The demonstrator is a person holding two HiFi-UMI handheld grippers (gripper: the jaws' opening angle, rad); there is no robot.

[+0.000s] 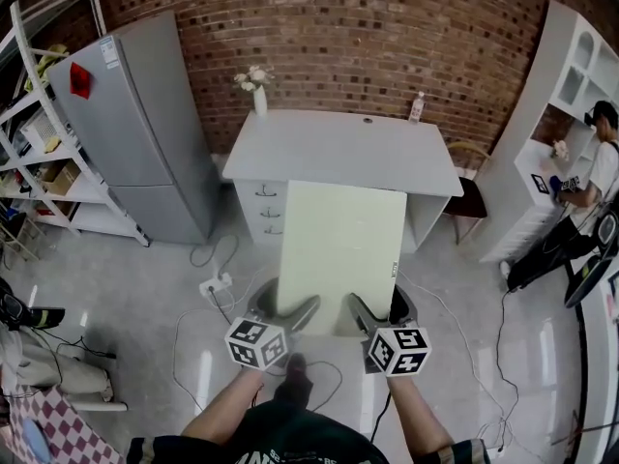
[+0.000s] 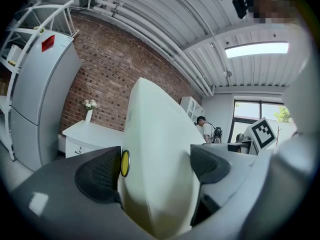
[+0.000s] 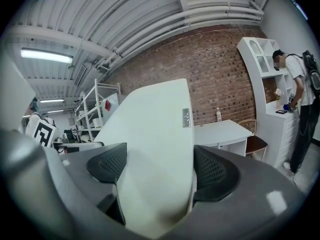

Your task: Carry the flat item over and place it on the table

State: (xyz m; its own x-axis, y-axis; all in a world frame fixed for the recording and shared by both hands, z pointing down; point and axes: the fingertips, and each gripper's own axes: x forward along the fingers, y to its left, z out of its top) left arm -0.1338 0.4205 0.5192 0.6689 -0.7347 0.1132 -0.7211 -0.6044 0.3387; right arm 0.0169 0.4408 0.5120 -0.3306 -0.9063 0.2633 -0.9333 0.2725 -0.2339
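Nearest the camera, the person's forearms reach forward from the bottom of the head view, each holding a gripper with its marker cube facing up. The left gripper (image 1: 283,309) is clamped on the near left part of the flat board (image 1: 338,245), and its own view shows both dark pads pressed against the pale green sheet (image 2: 155,129), one on each face. The right gripper (image 1: 380,309) grips the near right part of the same board in the same way, its pads closed on the sheet (image 3: 155,129). A small grey label (image 3: 186,117) sits near the board's right edge. The board is held in the air above the grey floor, roughly level between the two grippers, and in the head view its far edge overlaps the front edge of the white worktop (image 1: 290,148). A power strip (image 1: 215,284) and loose cables lie on the floor to the left, near the worktop's drawers. At the worktop's back left corner stands a white vase with flowers (image 1: 257,90), and near the back right corner a small bottle (image 1: 417,107). A wooden chair (image 1: 471,196) stands just right of the worktop. A grey refrigerator (image 1: 145,133) stands to the left against the brick wall (image 1: 368,37), with white shelving (image 1: 48,162) beyond it. Far right, a person (image 1: 590,196) stands at a white shelf unit (image 1: 571,85).
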